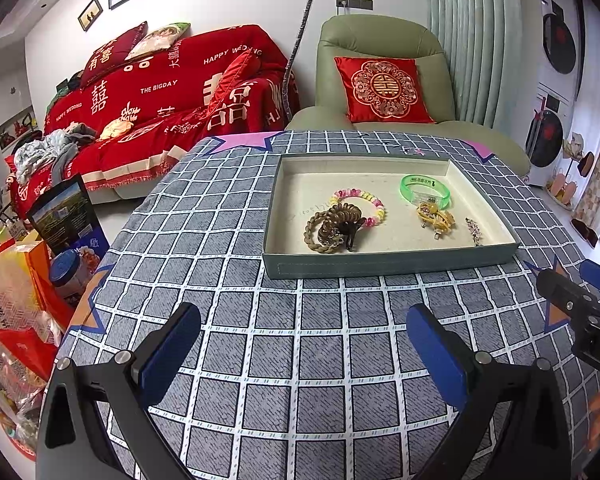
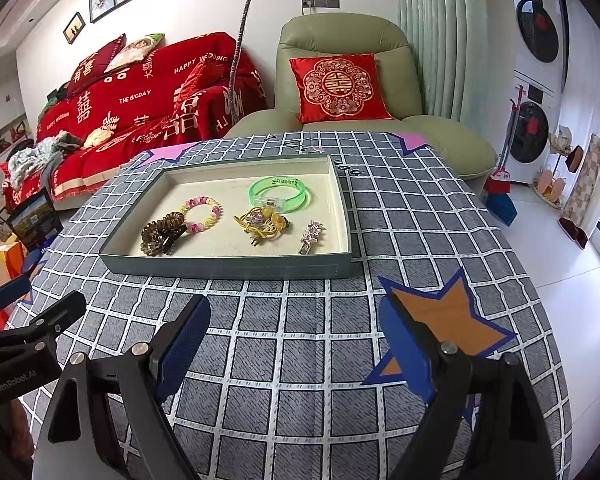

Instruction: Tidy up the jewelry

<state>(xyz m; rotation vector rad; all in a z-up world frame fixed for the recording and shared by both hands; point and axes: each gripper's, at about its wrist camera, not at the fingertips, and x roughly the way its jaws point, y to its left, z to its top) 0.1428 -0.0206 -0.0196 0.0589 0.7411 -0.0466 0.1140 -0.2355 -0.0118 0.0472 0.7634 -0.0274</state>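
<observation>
Left hand-held gripper (image 1: 302, 346) and right hand-held gripper (image 2: 296, 344): both released, spread wide, grasping nothing, low over checked table (image 1: 300, 360). At 12 o'clock: grey tray (image 2: 228, 268) with green bangle (image 2: 278, 194), beaded bracelet (image 2: 202, 212), brown coil ties (image 2: 160, 234), yellow ties (image 2: 262, 222), flower clip (image 2: 311, 236).

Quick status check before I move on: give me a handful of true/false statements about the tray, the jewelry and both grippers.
1. Both the left gripper and the right gripper are open and hold nothing. True.
2. The green bangle lies on the tablecloth outside the tray. False: it lies inside the tray, toward its far side.
3. The beaded bracelet sits in the tray next to the brown coiled hair tie. True.
4. The floral hair clip is held in the right gripper. False: it lies in the tray near its right wall.
</observation>
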